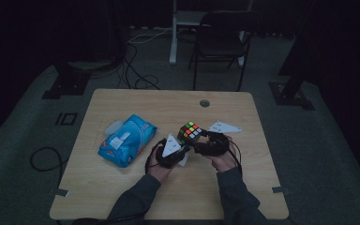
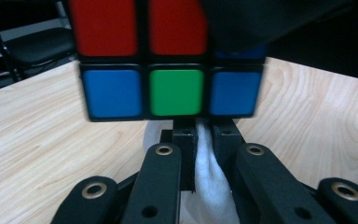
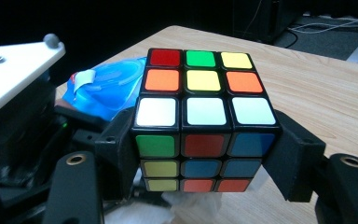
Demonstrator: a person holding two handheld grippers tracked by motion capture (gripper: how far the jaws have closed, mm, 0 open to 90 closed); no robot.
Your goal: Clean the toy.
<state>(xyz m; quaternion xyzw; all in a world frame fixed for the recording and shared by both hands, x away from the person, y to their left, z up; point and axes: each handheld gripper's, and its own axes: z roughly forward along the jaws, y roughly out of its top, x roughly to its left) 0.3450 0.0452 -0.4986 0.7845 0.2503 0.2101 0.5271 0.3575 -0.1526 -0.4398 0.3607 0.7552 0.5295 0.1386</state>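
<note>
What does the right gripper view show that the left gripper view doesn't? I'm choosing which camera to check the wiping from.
Right gripper view alone: the right claw clamped on both sides of the multicoloured plastic puzzle cube, the cube's top face, and the blue plastic wipes pack behind it.

Left gripper view alone: the left claw shut on a white tissue just under the cube's lowest row.

Both: the cube and the light wooden table.
</note>
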